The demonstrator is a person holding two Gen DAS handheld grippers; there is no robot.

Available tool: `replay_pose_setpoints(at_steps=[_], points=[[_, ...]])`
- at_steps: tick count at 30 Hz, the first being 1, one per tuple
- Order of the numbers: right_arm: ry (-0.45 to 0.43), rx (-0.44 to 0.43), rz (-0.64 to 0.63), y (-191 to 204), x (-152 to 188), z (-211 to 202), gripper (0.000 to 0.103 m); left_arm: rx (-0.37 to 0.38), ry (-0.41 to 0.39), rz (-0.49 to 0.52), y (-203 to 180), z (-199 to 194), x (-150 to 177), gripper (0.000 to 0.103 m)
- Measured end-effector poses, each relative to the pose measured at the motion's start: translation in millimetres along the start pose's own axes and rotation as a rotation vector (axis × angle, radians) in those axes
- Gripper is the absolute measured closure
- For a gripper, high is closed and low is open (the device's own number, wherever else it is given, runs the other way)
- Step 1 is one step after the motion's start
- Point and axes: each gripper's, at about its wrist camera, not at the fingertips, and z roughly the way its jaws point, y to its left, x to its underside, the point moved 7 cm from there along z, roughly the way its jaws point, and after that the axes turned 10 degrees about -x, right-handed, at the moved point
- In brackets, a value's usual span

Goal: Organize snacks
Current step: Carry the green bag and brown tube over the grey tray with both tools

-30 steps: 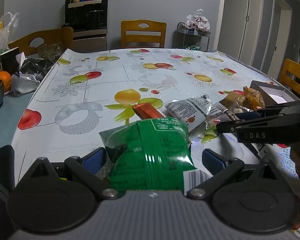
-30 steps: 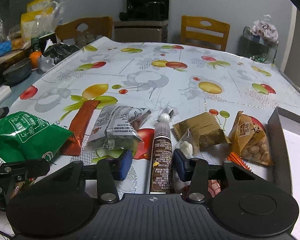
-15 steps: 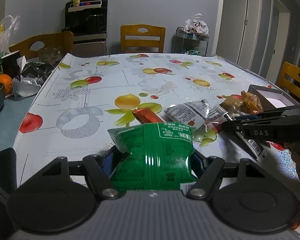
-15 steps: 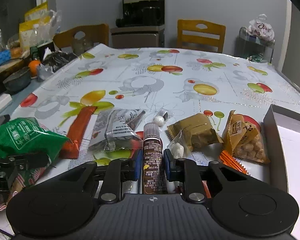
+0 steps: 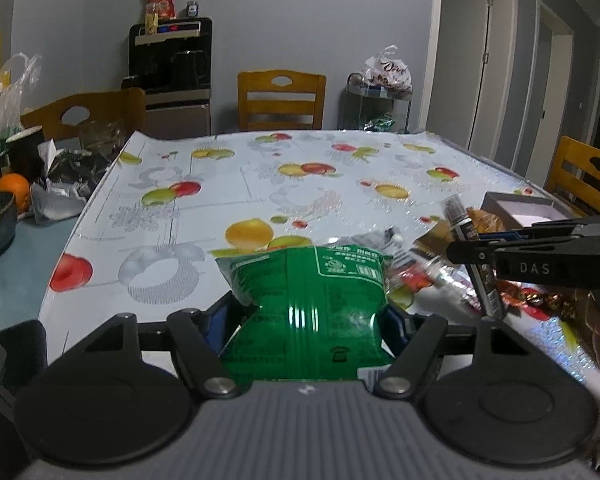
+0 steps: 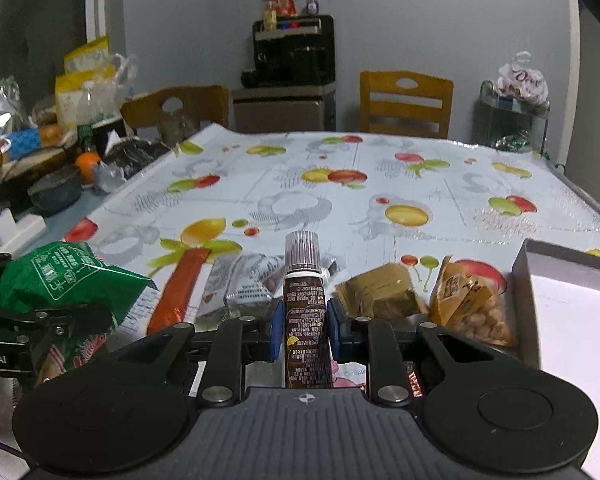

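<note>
My left gripper [image 5: 306, 324] is shut on a green snack bag [image 5: 308, 300] and holds it above the fruit-print tablecloth [image 5: 220, 184]. The bag also shows in the right wrist view [image 6: 64, 276]. My right gripper [image 6: 304, 328] is shut on a dark brown snack tube [image 6: 305, 308] with a clear cap, lifted off the table; the tube also shows in the left wrist view [image 5: 474, 256]. On the table lie an orange bar [image 6: 180, 288], a silver packet [image 6: 244, 284], a tan packet [image 6: 384, 288] and a nut packet [image 6: 472, 304].
An open grey box [image 6: 572, 304] stands at the right by the snacks. A dark bowl [image 6: 56, 192], an orange [image 6: 87, 162] and bags crowd the left side. Wooden chairs [image 6: 406, 104] stand around the table.
Both grippers closed on their snacks and lifted them: the left on the green bag, the right on the brown tube, which now tilts up off the table.
</note>
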Motion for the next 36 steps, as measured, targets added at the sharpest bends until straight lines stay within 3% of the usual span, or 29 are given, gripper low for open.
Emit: replay_pose_setpoints(at_steps=[12, 19, 25, 36], points=[[-0.153, -0.006, 0.018, -19.0, -23.9, -61.1, 0.079, 0.034, -0.066, 0.048, -35.5, -24.4, -28.7, 0.032], [-0.214, 0.007, 0.031, -40.3, -29.7, -102.6, 0.079, 0.087, -0.108, 0.096, -76.7, -35.9, -53.9, 0.032], [-0.241, 0.068, 0.062, -77.0, -26.0, -131.6, 0.079, 0.158, -0.138, 0.146, -133.4, -40.8, -75.3, 0.032], [-0.153, 0.169, 0.125, -169.7, -10.0, -153.9, 0.079, 0.271, -0.144, 0.254, -267.5, -25.7, -111.0, 0.032]])
